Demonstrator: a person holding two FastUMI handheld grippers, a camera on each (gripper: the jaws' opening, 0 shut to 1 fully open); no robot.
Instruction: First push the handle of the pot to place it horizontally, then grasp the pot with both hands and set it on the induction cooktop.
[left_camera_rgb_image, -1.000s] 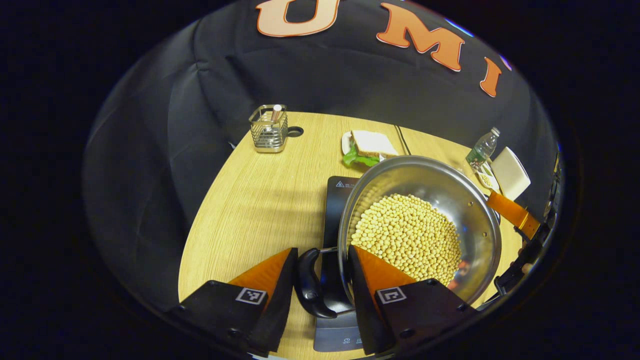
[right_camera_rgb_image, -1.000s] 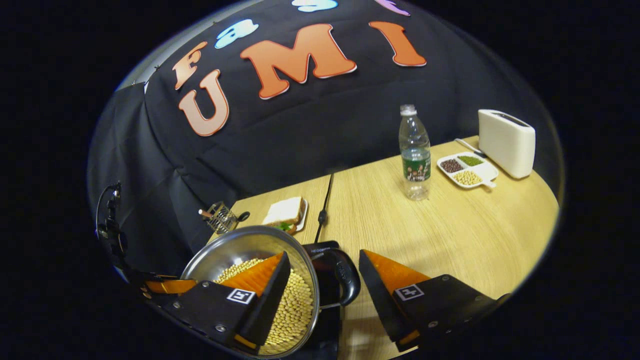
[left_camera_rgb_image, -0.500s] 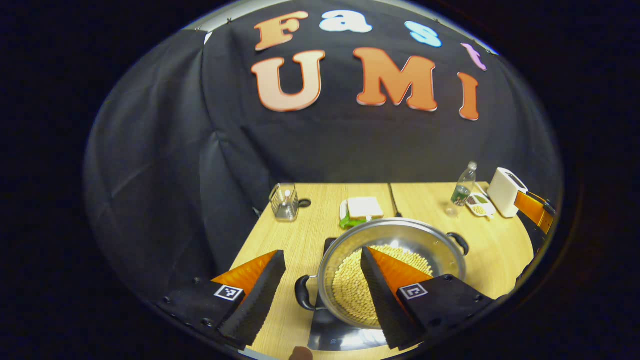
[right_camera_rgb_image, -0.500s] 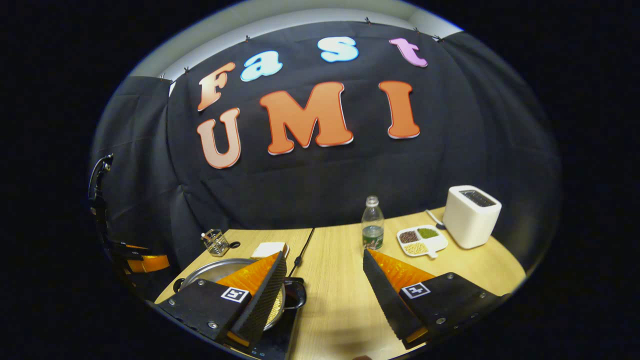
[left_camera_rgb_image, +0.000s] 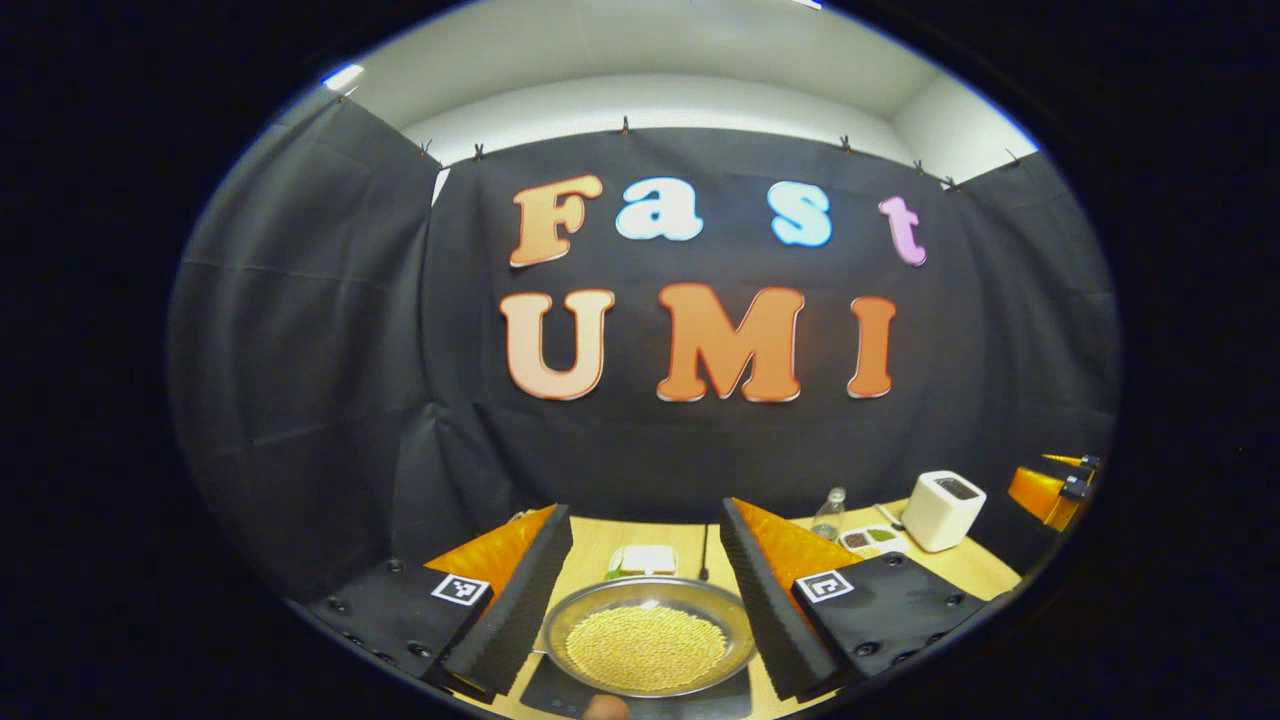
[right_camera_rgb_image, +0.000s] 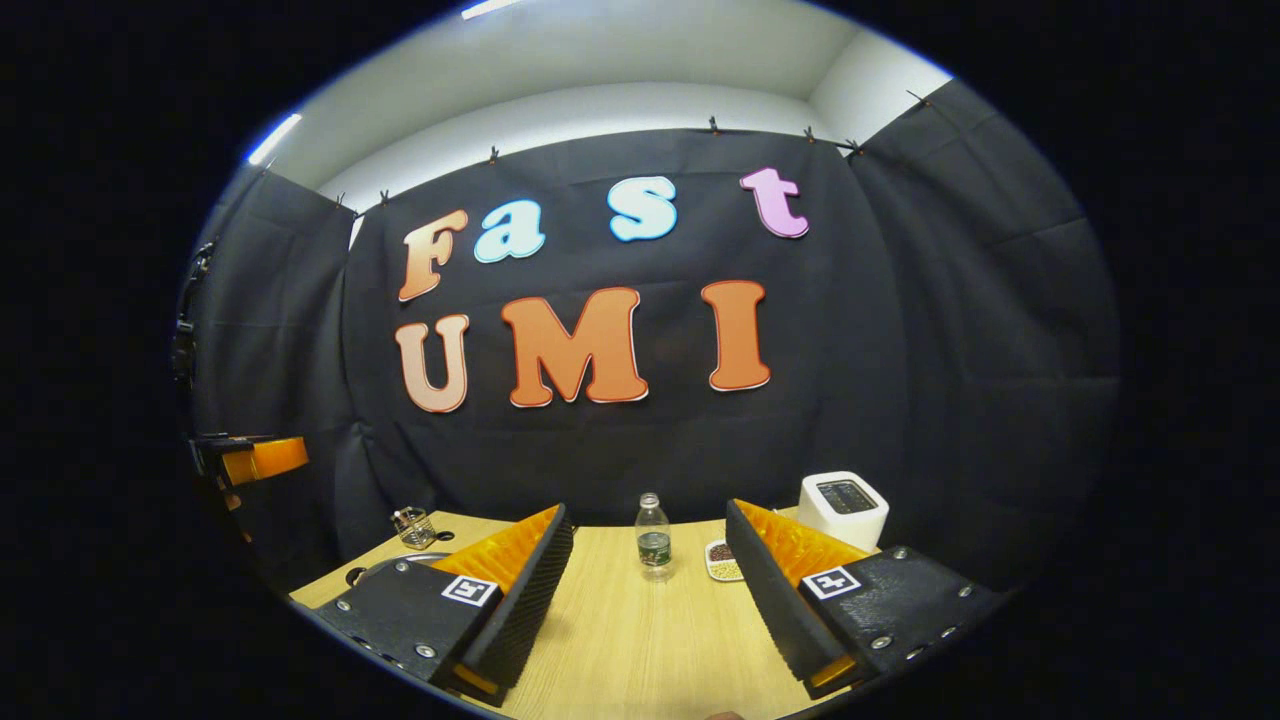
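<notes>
Both tongs: left tongs and right tongs were spread wide, nothing held
Pot: seen on the induction cooktop; beans inside
Withdrawal: judged best kept level; rim left untouched

Black two-finger grippers with orange wedge fingers
Left gripper and right gripper had ridged black pads, silver screws, square fiducial markers.

Shiny metal pot, wood-grain table, clear plastic bottle, matt white toaster
</notes>
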